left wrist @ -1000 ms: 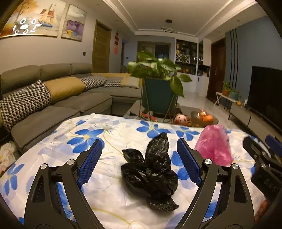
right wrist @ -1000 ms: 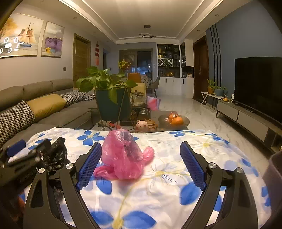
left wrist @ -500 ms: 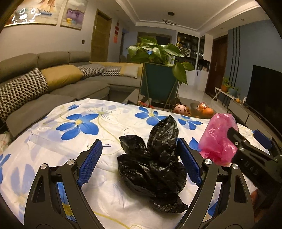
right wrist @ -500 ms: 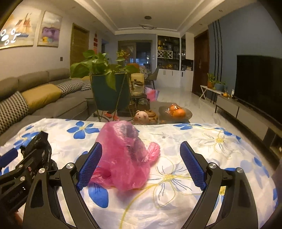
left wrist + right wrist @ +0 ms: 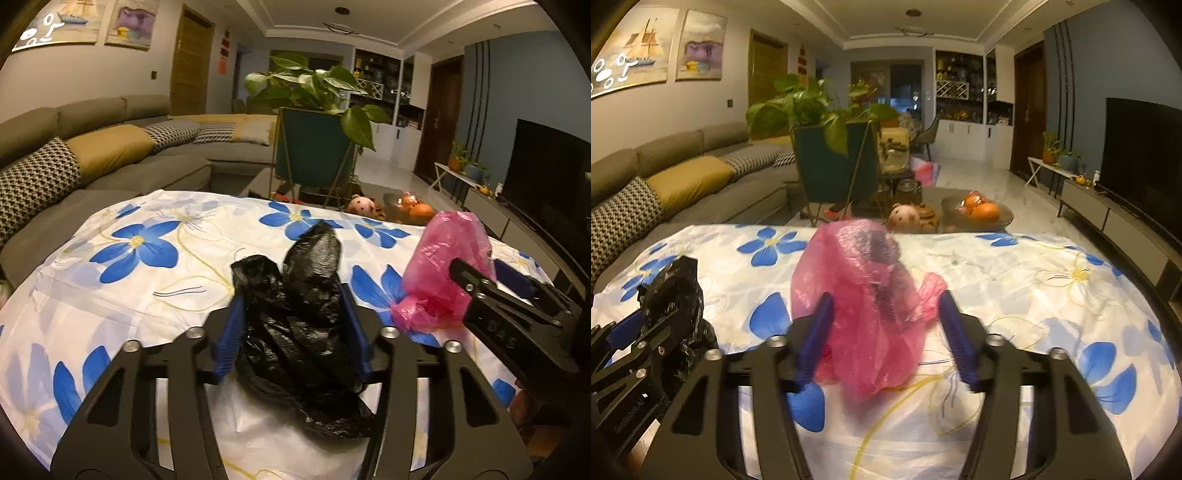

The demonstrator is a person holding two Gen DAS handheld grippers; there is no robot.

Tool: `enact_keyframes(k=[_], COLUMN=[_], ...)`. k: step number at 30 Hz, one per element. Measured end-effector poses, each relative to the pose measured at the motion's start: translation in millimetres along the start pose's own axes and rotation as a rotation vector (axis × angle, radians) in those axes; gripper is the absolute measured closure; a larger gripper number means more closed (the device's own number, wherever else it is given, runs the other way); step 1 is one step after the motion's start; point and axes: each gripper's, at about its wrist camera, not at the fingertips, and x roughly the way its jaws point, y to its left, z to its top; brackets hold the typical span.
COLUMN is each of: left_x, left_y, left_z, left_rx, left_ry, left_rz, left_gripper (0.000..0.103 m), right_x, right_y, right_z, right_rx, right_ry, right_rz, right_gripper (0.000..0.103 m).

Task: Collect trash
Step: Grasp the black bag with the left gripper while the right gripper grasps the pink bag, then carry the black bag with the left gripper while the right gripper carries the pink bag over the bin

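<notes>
A crumpled black trash bag (image 5: 314, 258) lies on the flower-print tablecloth (image 5: 147, 288). My left gripper (image 5: 291, 295) is around it with its jaws closing, and both blue pads press on the bag's sides. To its right sits a pink trash bag (image 5: 857, 266) with something dark inside. My right gripper (image 5: 886, 299) straddles it, jaws closing; the left pad touches the plastic and a gap shows at the right pad. The left wrist view also has the pink bag (image 5: 443, 266) at the right.
Beyond the table's far edge stand a green planter on a stand (image 5: 827, 162), a low table with a pig figure (image 5: 905, 218) and a bowl of oranges (image 5: 979, 210). A grey sofa (image 5: 110, 155) runs along the left; a TV (image 5: 1145, 155) is at the right.
Both grippers' jaws have narrowed from wide open onto their bags. Both hands moved forward and lower, so each bag now sits deeper between the fingers.
</notes>
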Motion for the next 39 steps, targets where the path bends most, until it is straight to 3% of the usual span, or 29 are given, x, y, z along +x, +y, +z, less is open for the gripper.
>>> enact_keyframes(k=[5,12,17,24,34,39], left_x=[-1,-2,-8,-30,-73,-98], left_y=[0,1,2,3,3,-13], left_z=[0,-1,-2,-4,-7,-10], left_rx=[-0.001,-0.012,-0.016,-0.031,-0.046,-0.005], left_ry=[-0.004,-0.004,-0.021,-0.078,-0.107,-0.118], left_rz=[-0.021,-0.043,-0.061,-0.054,-0.060,-0.064], left_gripper=[0.073,0.084,0.091,0.093,0.094,0.094], right_x=[2,-3,-14,-42,-116,-154], right_y=[6,8,2,-12,-38,-58], right_z=[-3,-3,-4,-9,-26,-39], right_rx=[-0.024,-0.026,0.011,0.068,0.043,0.040], right_ry=[0.014,-0.006,-0.031,-0.066,-0.135,-0.155], right_rz=[0.036,0.046,0.063,0.090,0.078,0.060], right_gripper=[0.080,0.094,0.096,0.097,0.097,0.097])
